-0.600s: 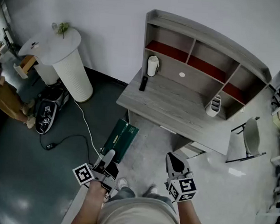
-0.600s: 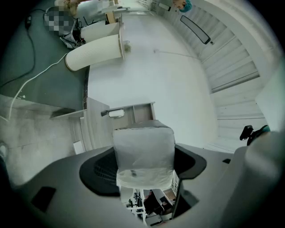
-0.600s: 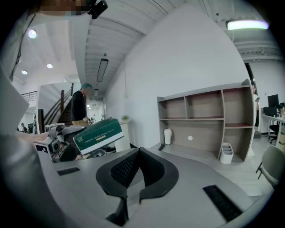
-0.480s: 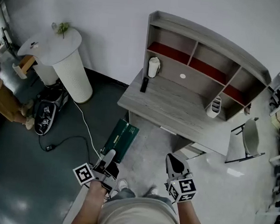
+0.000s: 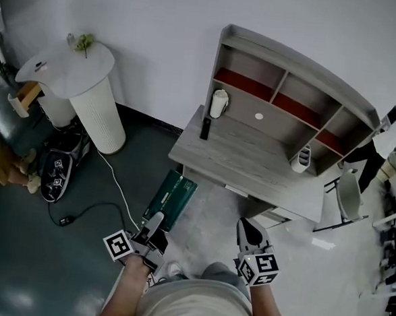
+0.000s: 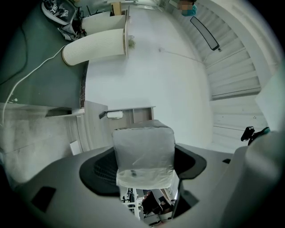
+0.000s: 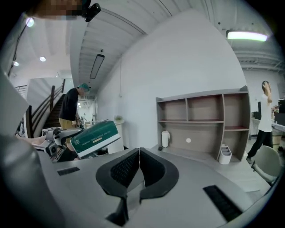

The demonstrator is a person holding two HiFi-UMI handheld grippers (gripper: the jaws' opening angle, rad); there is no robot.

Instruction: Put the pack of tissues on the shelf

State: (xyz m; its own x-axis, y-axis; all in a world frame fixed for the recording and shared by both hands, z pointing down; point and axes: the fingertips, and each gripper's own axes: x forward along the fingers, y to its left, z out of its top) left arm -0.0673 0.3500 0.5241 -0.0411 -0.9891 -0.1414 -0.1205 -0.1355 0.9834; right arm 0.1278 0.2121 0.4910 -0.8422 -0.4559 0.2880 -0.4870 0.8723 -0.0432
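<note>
The pack of tissues is a long dark green box with a white band. My left gripper is shut on its near end and holds it out over the floor, pointing towards the desk. In the left gripper view its plastic-wrapped end fills the gap between the jaws. My right gripper is shut with its jaws touching and nothing between them. The grey shelf with red-backed compartments stands on the desk ahead of both grippers. From the right gripper view the pack hangs to the left of the shelf.
On the desk are a white jar, a black remote and a white organizer. A white ribbed pedestal table stands at the left, with a cable across the floor. A chair and a person are at the right.
The head view has shifted a little, so the desk sits slightly further right. A person has come into sight at the right edge. Both grippers and the pack keep their pose.
</note>
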